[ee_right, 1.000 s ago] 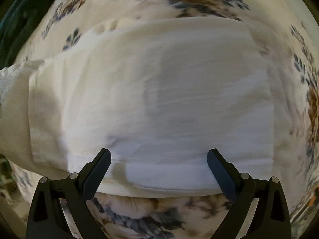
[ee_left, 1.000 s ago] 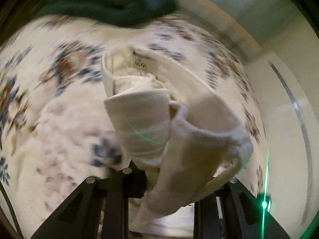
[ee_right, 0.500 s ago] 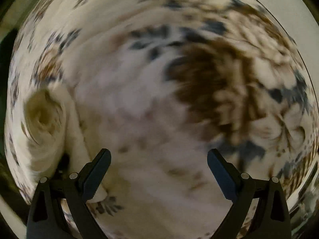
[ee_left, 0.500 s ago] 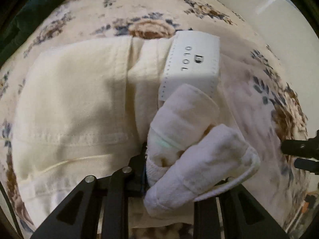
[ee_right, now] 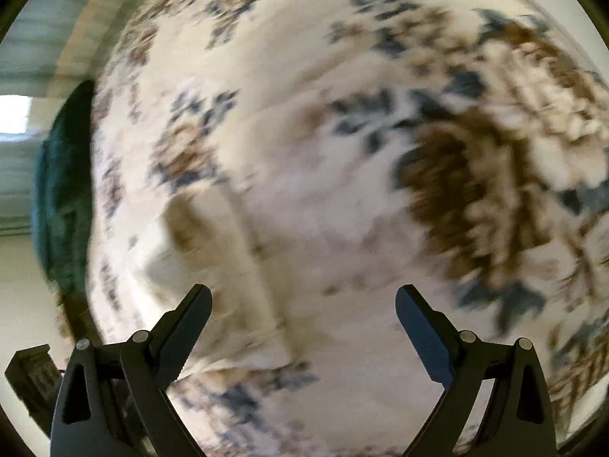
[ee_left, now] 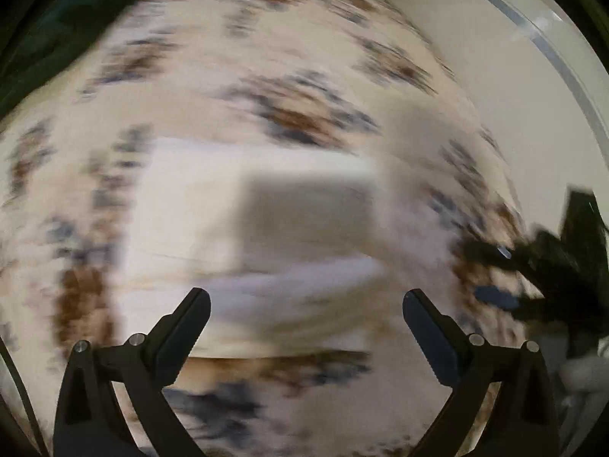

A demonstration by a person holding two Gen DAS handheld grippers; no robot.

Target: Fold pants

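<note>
The cream pants [ee_left: 236, 228] lie folded in a compact stack on the floral blanket [ee_left: 304, 76], blurred by motion in the left wrist view. My left gripper [ee_left: 306, 312] hovers over the near edge of the stack, its jaws opening wide with no cloth pinched between them. In the right wrist view the folded pants [ee_right: 213, 259] show at the lower left. My right gripper [ee_right: 303, 308] is open over bare blanket to the right of the stack, holding nothing. At the right edge of the left wrist view the right gripper [ee_left: 533, 266] appears as a dark shape.
The floral blanket [ee_right: 380, 152] covers the whole work surface. A dark green cloth [ee_right: 64, 198] lies at its far side, also seen as a dark green cloth [ee_left: 57, 26] at the upper left. Pale floor [ee_left: 495, 76] borders the blanket.
The left gripper let go of the cream cloth it was pinching and opened wide, pulling back from the stack. The right gripper swung off the pants to bare blanket beside them.
</note>
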